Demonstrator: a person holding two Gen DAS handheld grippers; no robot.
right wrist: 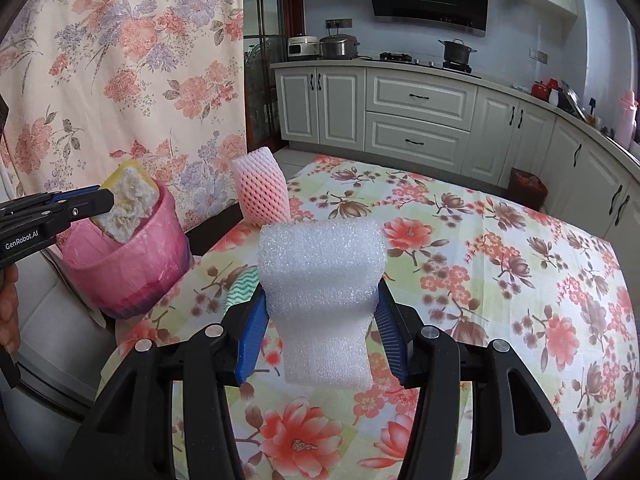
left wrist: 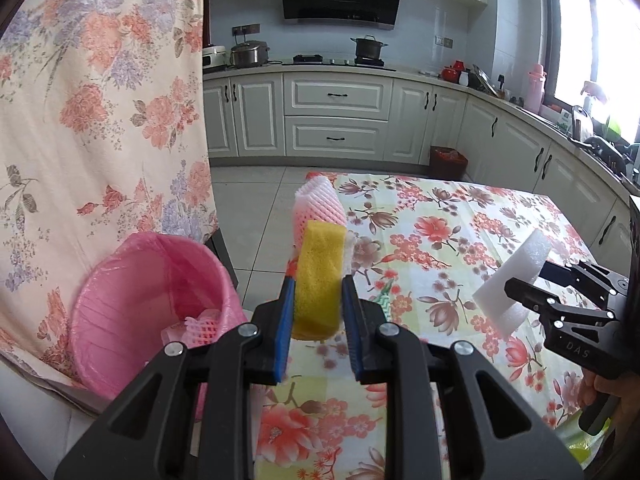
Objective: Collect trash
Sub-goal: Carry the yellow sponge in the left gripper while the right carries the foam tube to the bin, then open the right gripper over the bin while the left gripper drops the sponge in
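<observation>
My left gripper [left wrist: 318,286] is shut on a yellow sponge [left wrist: 319,276] and holds it above the table's left edge, to the right of a pink-lined bin [left wrist: 160,304]. In the right wrist view the left gripper [right wrist: 110,200] holds the sponge [right wrist: 126,206] in front of the bin [right wrist: 132,264]. My right gripper [right wrist: 320,300] is shut on a white foam sheet [right wrist: 324,292] above the table; it also shows in the left wrist view [left wrist: 516,292] with the foam [left wrist: 510,280]. A pink foam net [left wrist: 318,210] [right wrist: 262,194] stands at the table's left edge.
The table carries a floral cloth [right wrist: 480,260]. The bin holds a pink foam net piece [left wrist: 202,326]. A green patterned scrap [right wrist: 240,284] lies on the cloth. A floral curtain [left wrist: 100,120] hangs behind the bin. Kitchen cabinets [left wrist: 336,116] and a red bin [left wrist: 448,162] stand beyond.
</observation>
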